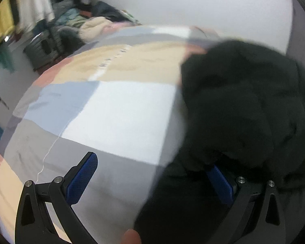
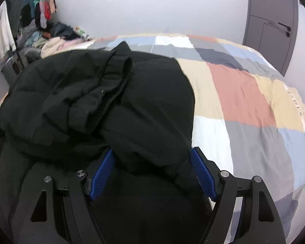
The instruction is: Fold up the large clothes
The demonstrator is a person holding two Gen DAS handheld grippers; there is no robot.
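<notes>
Bulky black padded jacket [image 2: 103, 93] heaped on the patchwork-quilted bed [image 2: 244, 93], thick folded edge between the spread, unclamped pads of the right claw [image 2: 152, 172], left claw [image 1: 150, 183] wide open alongside with one pad under fabric: likely to spring open or slide on release.

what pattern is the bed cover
Pastel patchwork checks on the bed cover; clearest in the right wrist view.
</notes>
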